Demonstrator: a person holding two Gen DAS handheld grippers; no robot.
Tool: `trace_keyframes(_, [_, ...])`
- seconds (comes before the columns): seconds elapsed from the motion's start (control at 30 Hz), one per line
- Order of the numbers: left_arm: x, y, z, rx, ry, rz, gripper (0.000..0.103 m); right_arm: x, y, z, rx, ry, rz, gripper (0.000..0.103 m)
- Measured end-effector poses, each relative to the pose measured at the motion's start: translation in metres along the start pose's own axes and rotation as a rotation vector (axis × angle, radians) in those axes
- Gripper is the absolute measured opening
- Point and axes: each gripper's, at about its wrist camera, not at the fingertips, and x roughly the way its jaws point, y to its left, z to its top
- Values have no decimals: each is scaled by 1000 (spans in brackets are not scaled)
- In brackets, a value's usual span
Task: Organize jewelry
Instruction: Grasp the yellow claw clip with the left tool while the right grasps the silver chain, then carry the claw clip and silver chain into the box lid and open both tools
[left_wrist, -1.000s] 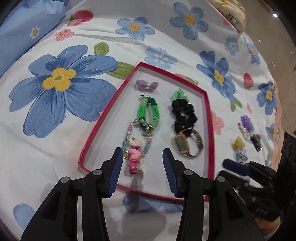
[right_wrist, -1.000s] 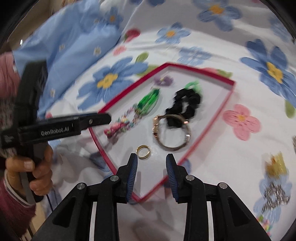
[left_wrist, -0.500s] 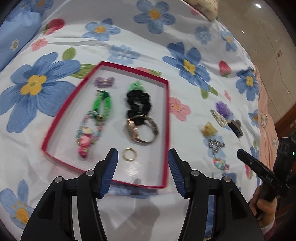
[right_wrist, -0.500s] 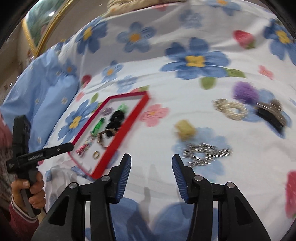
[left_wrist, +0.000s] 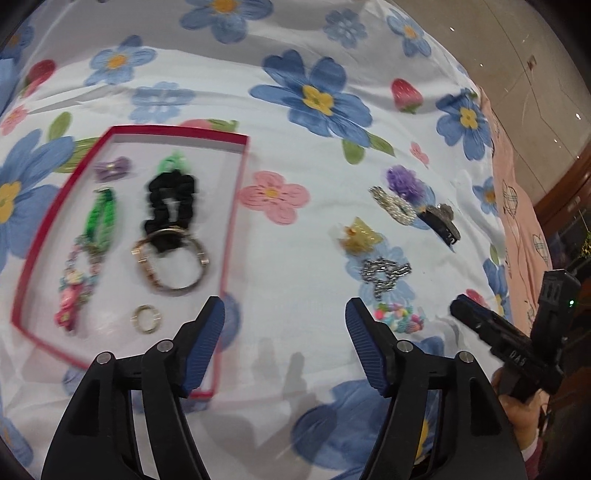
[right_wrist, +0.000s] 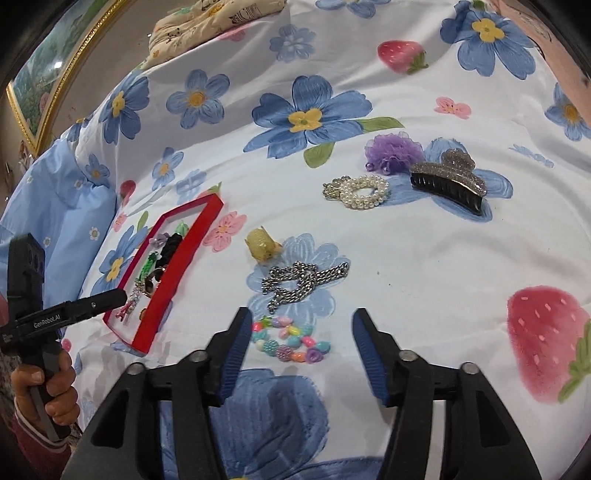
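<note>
Half sorted: six pieces lie in the red-rimmed shallow tray (left_wrist: 236, 206).
Both grippers' jaws have just been opening, empty; the right gripper (right_wrist: 297, 350) hovers over the pastel bead bracelet (right_wrist: 291, 339).

Bright indoor light; soft shadows; left view motion-blurred; fisheye edges dark.

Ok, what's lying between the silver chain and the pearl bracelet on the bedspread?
Nothing: in the right wrist view the stretch from the silver chain up to the pearl bracelet is bare bedspread. The yellow clip sits off to the left.
</note>
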Motion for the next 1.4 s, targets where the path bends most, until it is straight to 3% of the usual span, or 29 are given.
trace_keyframes(0.2, [30,-24,23,-10,38,-56,76,20,-2,4,-59,34,-10,73])
trace_keyframes(0.47, [84,-61,51,-16,106,-113,80,29,-23,4,-29,60,-5,76])
trace_keyframes(0.7, [128,-78,62,29,144,-38,80,31,-33,9,-17,63,0,76])
trace_keyframes(0.73, [131,-79,62,39,140,-28,75,32,-33,10,-17,64,0,76])
trace_keyframes(0.77, [133,-80,62,51,132,-19,56,34,-32,11,-19,65,1,76])
trace_keyframes(0.8, [135,-80,62,63,133,-22,46,36,-32,12,-21,68,1,76])
trace_keyframes(0.93, [127,-74,61,88,108,-24,47,46,-27,14,-36,82,2,76])
trace_keyframes(1.27, [70,-36,50,26,31,-62,47,89,16,17,-167,128,-5,77])
trace_keyframes(1.33, [62,-33,46,23,27,-65,47,97,28,15,-228,131,-48,73])
trace_keyframes(1.4, [54,-31,40,27,21,-63,47,100,37,12,-287,129,-109,50])
